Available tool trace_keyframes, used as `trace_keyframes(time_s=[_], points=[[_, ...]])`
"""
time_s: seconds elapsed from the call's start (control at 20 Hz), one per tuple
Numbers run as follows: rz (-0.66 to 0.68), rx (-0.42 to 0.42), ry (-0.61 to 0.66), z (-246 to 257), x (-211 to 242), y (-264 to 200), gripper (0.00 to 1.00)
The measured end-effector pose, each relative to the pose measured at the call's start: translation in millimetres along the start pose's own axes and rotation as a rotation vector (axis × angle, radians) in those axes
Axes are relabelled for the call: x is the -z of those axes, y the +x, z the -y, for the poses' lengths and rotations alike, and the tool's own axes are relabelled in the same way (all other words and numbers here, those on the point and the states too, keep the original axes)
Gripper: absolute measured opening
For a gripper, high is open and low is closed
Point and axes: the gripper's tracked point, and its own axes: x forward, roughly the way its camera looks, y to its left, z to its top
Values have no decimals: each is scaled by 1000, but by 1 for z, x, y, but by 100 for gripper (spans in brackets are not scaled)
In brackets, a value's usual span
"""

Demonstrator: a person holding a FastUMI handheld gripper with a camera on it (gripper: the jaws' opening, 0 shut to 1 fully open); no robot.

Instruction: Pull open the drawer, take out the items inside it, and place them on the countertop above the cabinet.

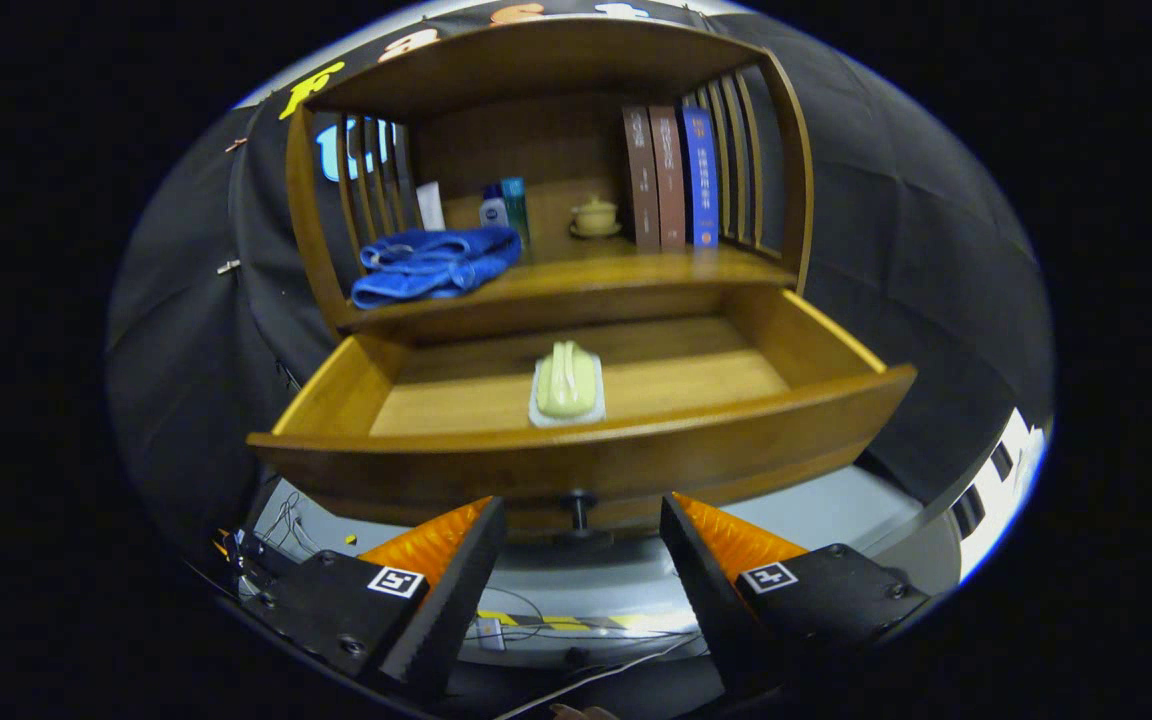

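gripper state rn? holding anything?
Gripper: open, holding nothing; fingers spread either side of the drawer knob, not touching it.

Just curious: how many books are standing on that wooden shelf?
3: two brown books and a blue one, side by side at the shelf's right end. None seem hidden.

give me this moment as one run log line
drawer: open | pale green item: inside drawer | gripper: open, astride knob, holds nothing | blue towel: on countertop
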Motion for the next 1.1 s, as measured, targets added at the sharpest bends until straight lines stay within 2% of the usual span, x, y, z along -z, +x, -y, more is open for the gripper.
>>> trace_keyframes(time_s=[0.2, 0.4, 0.55, 0.75, 0.9, 1.05, 1.1], points=[[36, -65, 14, -21, -67, 10, 99], [-9, -68, -11, -28, -111, 63, 99], [-108, -60, 2, -30, -113, 110, 99], [-289, -28, -7, -25, -88, 160, 98], [-411, -28, 12, -24, -72, 182, 97], [-465, 0, 12, -18, -62, 195, 93], [-485, -2, 2, -18, -58, 197, 88]])
